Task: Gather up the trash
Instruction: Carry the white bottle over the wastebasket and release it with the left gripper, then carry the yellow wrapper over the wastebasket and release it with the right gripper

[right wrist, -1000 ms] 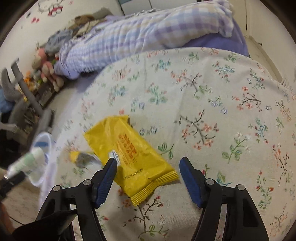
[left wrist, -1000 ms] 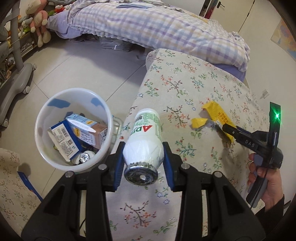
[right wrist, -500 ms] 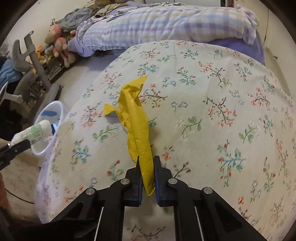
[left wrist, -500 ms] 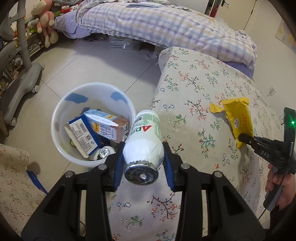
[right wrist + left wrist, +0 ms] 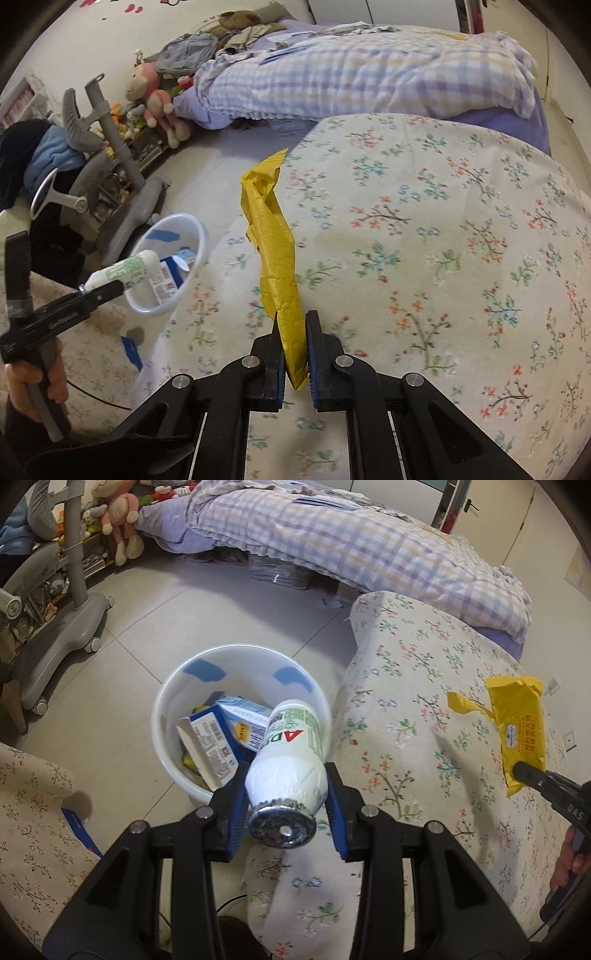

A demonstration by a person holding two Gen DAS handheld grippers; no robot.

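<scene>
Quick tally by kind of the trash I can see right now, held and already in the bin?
Bottles: 1, white bottle in the left claw.
Wrappers: 1, yellow wrapper in the right claw.
Cartons: 2, carton and carton in the bin.
Total: 4.

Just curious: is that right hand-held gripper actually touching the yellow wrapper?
Touching. The right wrist view shows the right hand-held gripper pinching the yellow wrapper's near end.

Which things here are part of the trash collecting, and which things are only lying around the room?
Part of the job:
white bottle, in left gripper
yellow wrapper, in right gripper
white bin
cartons inside the bin

Only lying around:
plush toys
checked quilt
grey chair
</scene>
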